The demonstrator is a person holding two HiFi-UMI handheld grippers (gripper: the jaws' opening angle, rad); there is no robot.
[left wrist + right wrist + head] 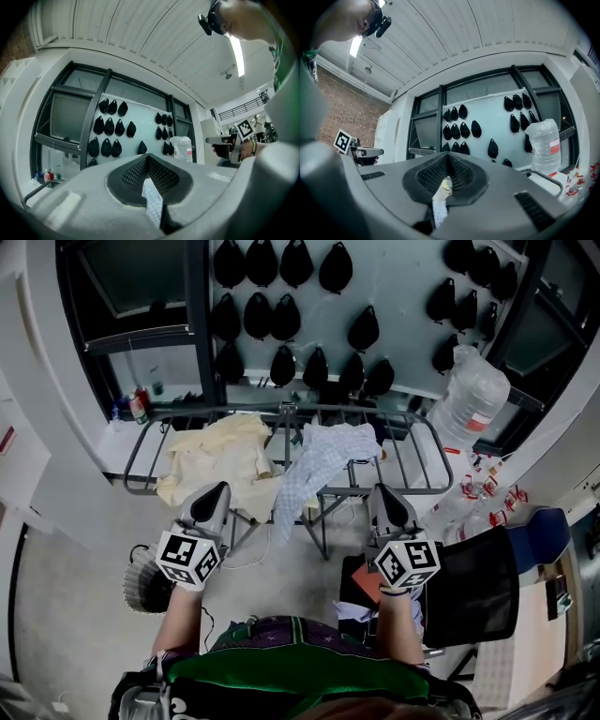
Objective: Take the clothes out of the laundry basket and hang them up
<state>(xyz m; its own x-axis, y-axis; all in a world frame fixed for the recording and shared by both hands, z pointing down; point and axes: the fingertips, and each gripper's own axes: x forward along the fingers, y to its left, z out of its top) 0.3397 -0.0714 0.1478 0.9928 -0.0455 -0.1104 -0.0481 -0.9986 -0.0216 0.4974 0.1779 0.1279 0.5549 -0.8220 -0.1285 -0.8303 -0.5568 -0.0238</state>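
A blue-and-white checked cloth (323, 460) hangs over the middle of the metal drying rack (419, 486). A cream cloth (220, 460) is draped on the rack's left half. My left gripper (214, 493) (147, 157) is shut, its tip over the cream cloth's near edge. My right gripper (382, 493) (447, 157) is shut by the rack's near right rail, clear of the checked cloth. In each gripper view a sliver of checked cloth shows in the slit under the closed jaws. A round pale mesh basket (141, 582) sits on the floor at lower left; its inside is hidden.
A big water bottle (473, 395) stands right of the rack. Several black pouches (281, 315) hang on the wall panel behind. A black chair (478, 601) stands at lower right. Small bottles (138, 406) sit on the left ledge.
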